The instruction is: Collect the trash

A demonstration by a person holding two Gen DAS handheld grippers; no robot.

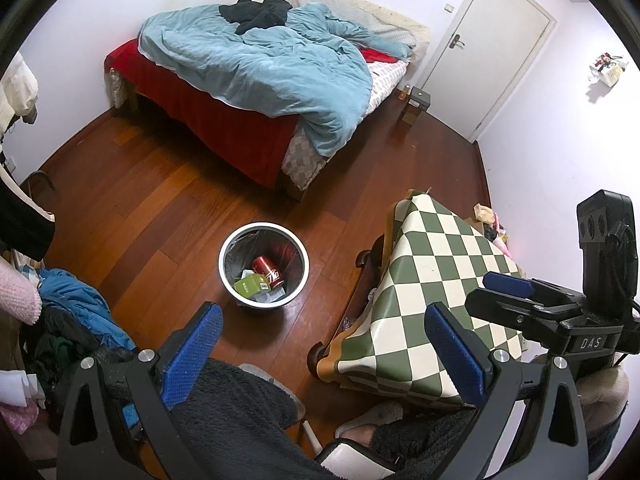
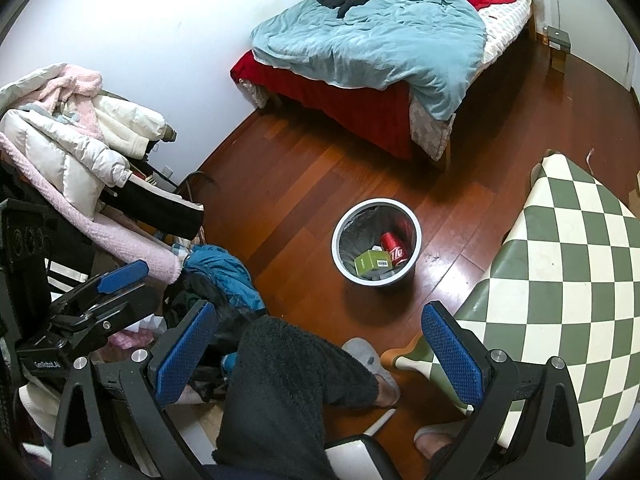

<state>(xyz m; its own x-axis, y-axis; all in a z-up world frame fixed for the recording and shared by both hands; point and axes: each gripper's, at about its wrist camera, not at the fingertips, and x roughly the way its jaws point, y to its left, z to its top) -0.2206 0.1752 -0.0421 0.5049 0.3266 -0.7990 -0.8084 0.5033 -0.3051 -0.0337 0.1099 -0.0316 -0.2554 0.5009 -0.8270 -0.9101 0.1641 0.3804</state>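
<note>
A round white trash bin with a black liner stands on the wooden floor; it also shows in the right wrist view. Inside lie a red soda can, a green box and some paper. My left gripper is open and empty, held high above the floor near the bin. My right gripper is open and empty too; it shows in the left wrist view over the table.
A table with a green-and-white checked cloth stands at right. A bed with a blue duvet is across the room. A clothes pile sits at left. A white door is far right. The person's legs and slippers are below.
</note>
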